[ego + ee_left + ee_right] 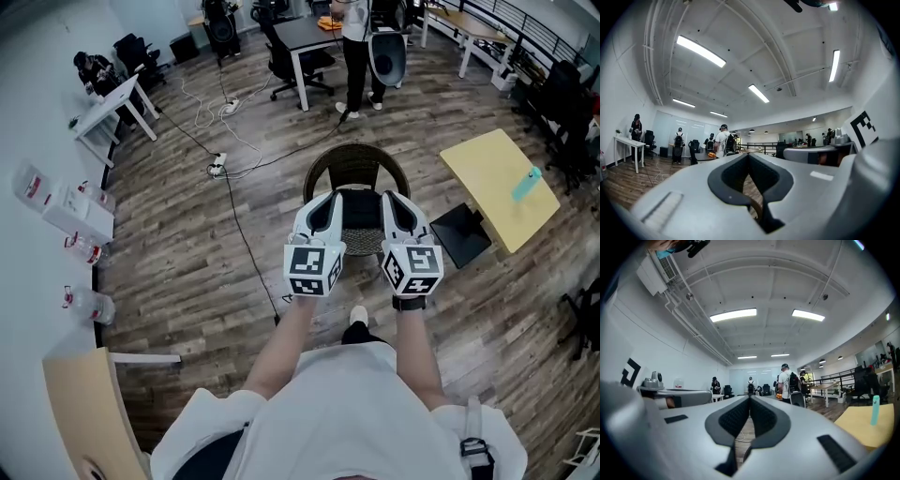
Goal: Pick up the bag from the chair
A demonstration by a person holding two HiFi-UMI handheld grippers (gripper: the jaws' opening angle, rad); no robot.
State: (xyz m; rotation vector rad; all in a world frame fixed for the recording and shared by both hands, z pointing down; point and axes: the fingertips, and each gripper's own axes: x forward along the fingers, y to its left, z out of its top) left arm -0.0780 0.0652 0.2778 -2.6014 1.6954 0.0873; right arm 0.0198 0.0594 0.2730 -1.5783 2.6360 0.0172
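The left gripper [325, 200] and right gripper [391, 199] hover side by side over the wicker chair [356, 167], jaws closed on nothing (tips touching). The dark bag [361, 225] lies on its seat between them.

No words or numbers can be read — the marker cubes [314, 269] show only black-and-white square patterns

Wood-plank floor [178, 267] carries wicker chair [356, 165], cables [241, 230], power strip [217, 170], yellow table [497, 183].
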